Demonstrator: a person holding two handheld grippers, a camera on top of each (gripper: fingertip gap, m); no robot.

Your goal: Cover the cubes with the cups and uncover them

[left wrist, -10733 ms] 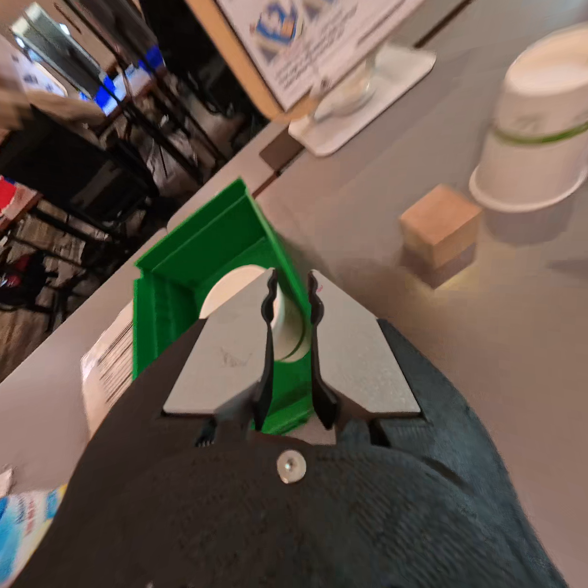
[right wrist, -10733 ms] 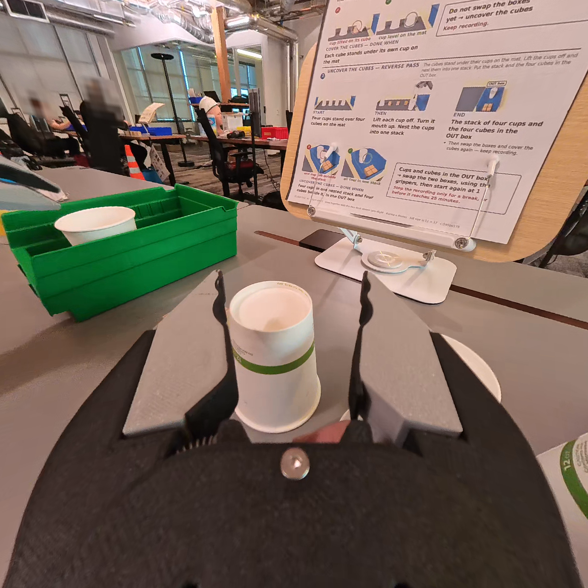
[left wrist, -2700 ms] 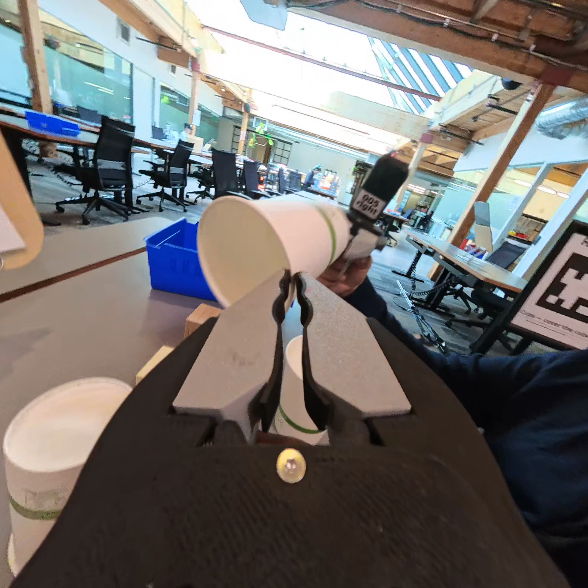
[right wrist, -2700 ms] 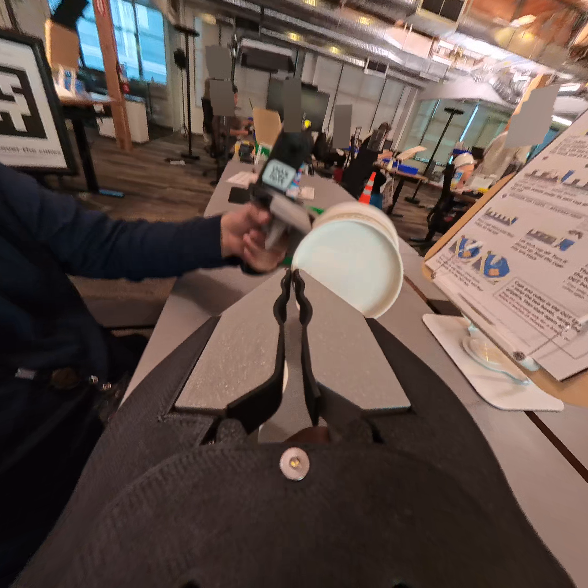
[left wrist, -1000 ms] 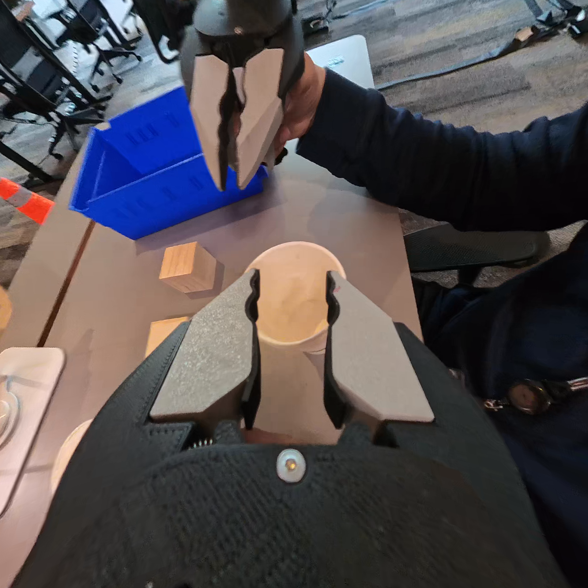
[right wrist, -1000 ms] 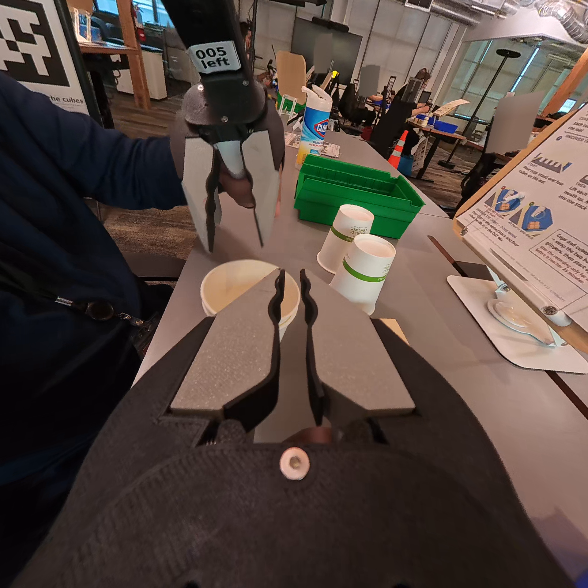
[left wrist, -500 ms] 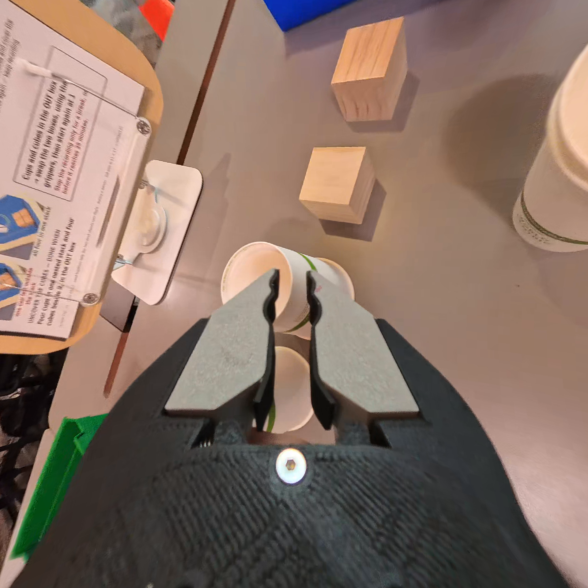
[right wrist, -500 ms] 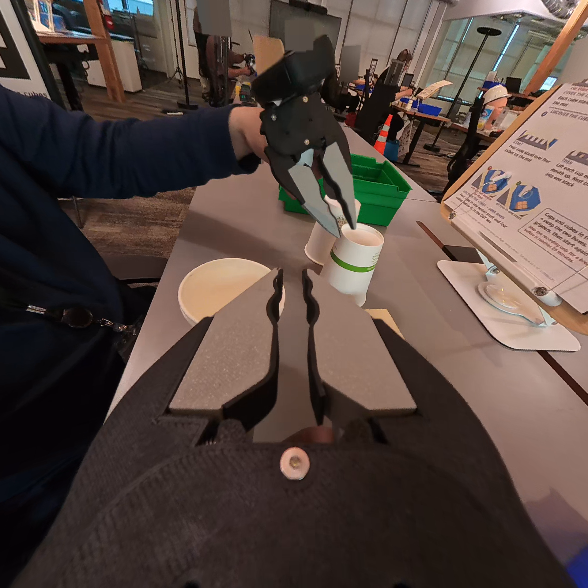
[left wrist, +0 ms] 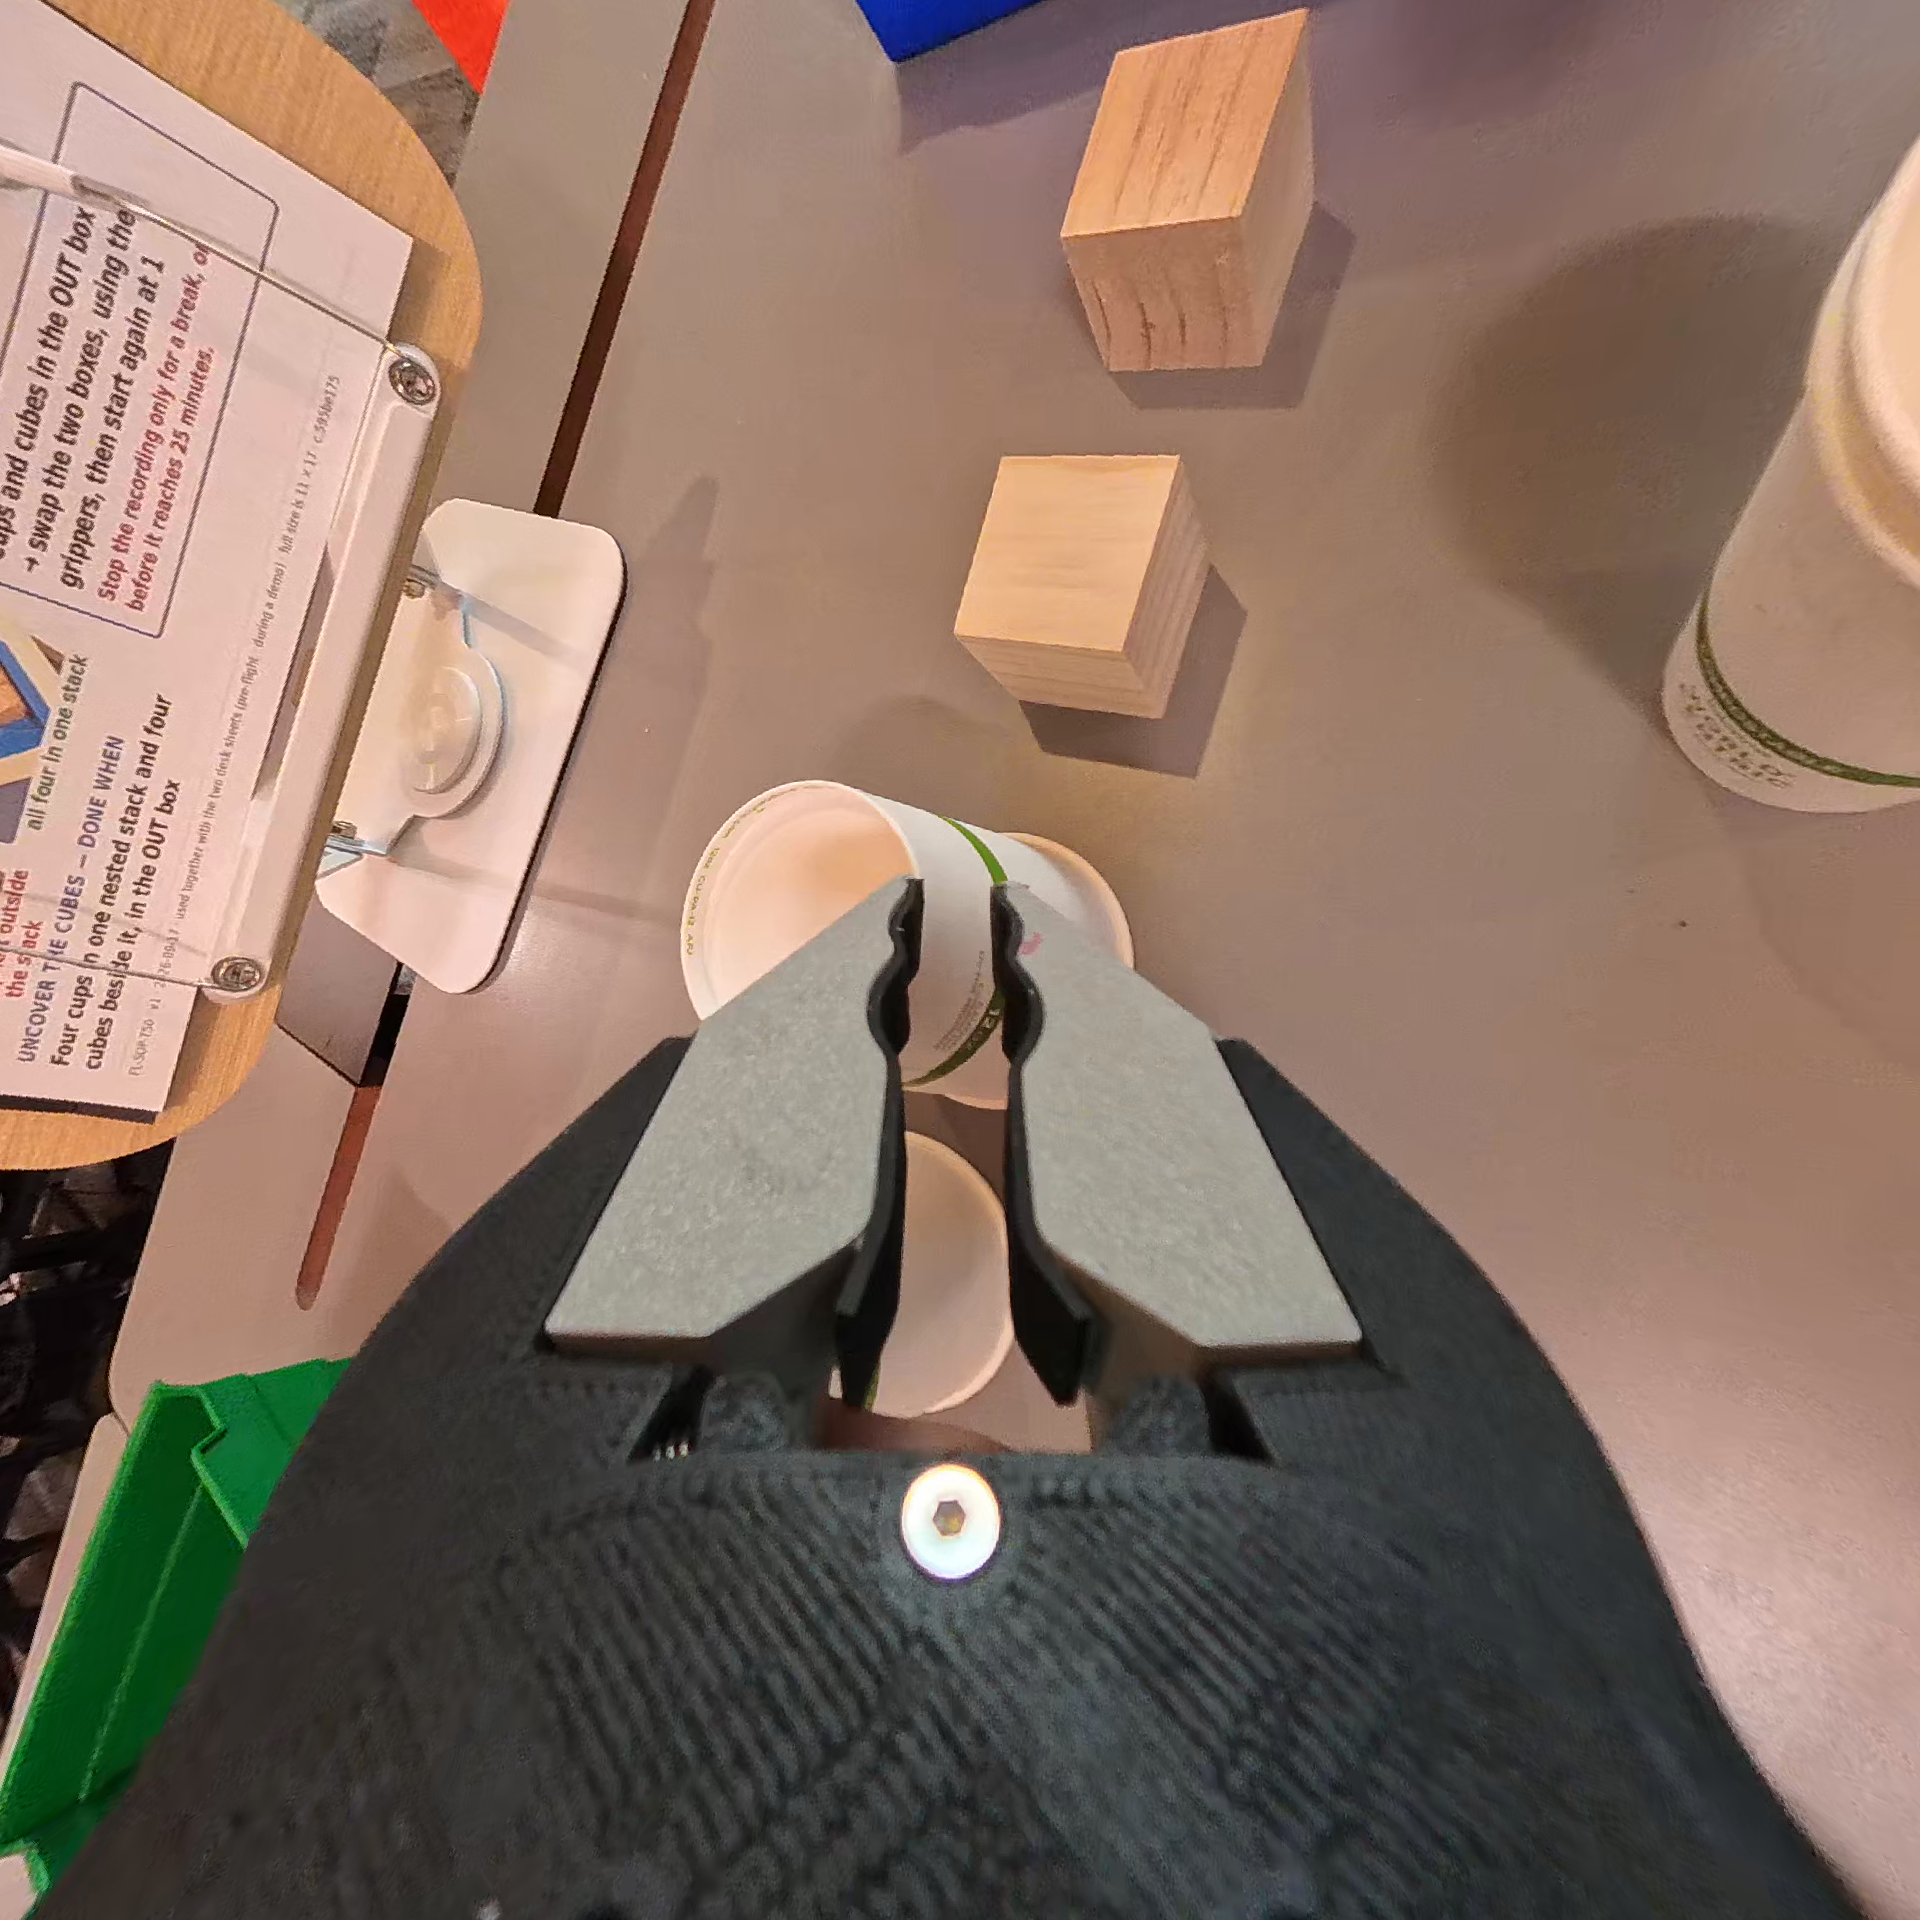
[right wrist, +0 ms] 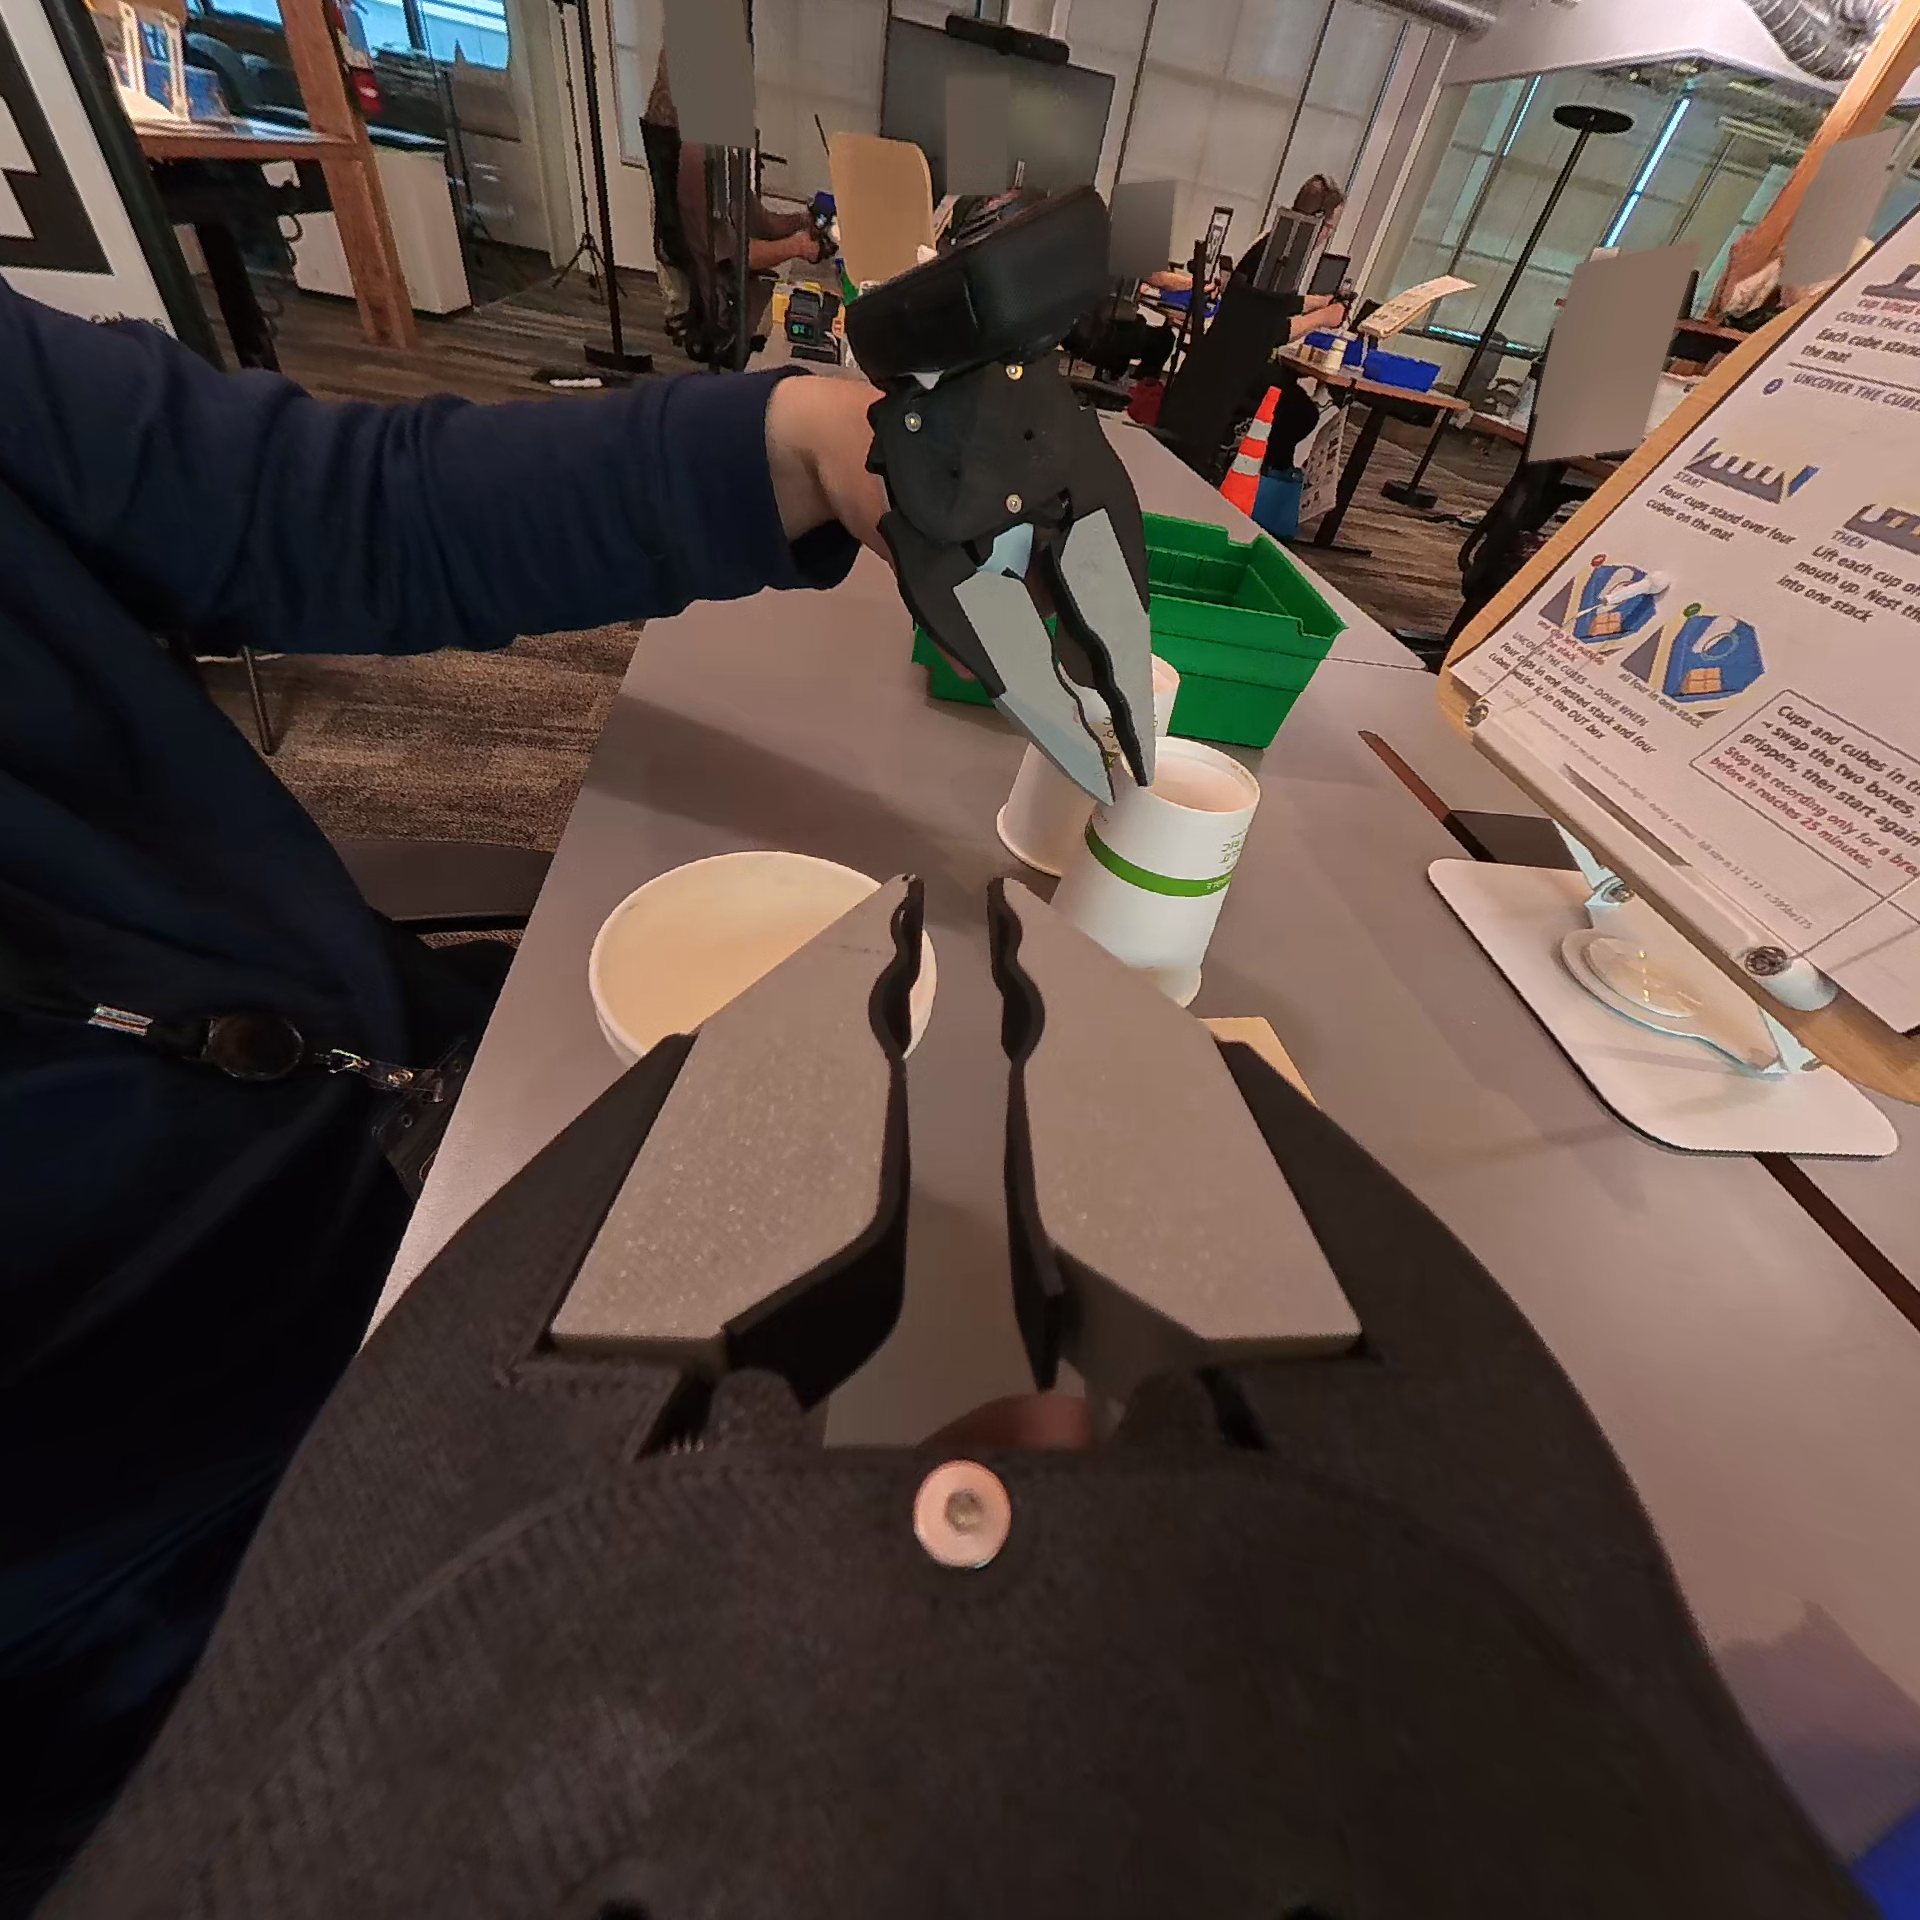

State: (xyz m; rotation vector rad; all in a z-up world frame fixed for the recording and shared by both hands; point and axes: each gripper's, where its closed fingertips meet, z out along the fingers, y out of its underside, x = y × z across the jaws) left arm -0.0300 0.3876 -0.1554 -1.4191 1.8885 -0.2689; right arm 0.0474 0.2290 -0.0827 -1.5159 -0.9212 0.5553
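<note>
We judge the uncovering pass to be about half done. Two wooden cubes, the near cube [left wrist: 1081, 582] and the far cube [left wrist: 1184, 197], stand bare on the table [left wrist: 1455, 1039]. An upright cup [right wrist: 727, 945] sits mouth up at the table's near edge, close to our right gripper [right wrist: 951, 935]; we cannot tell whether it is one cup or a nested pair. Two cups are still upside down: a green-banded cup [right wrist: 1164, 873] and, just behind it, a second upturned cup [right wrist: 1049, 821]. We take it each hides a cube, though none shows beneath them. Left to do, in our judgement: lift those two, nest them in the upright one, and move stack and cubes to a box. The green box [right wrist: 1236, 623] lies behind the cups, and a corner of a blue box [left wrist: 935, 26] shows beyond the far cube.

Our left gripper [left wrist: 951, 935] points down over the green-banded cup, its fingers [left wrist: 790, 1122] a narrow gap apart. In the right wrist view their tips sit at the cup's raised base rim, seemingly straddling it, but we cannot tell whether they press on it yet. The right gripper's fingers [right wrist: 769, 1143] are also slightly parted, holding nothing, with only table between them.
</note>
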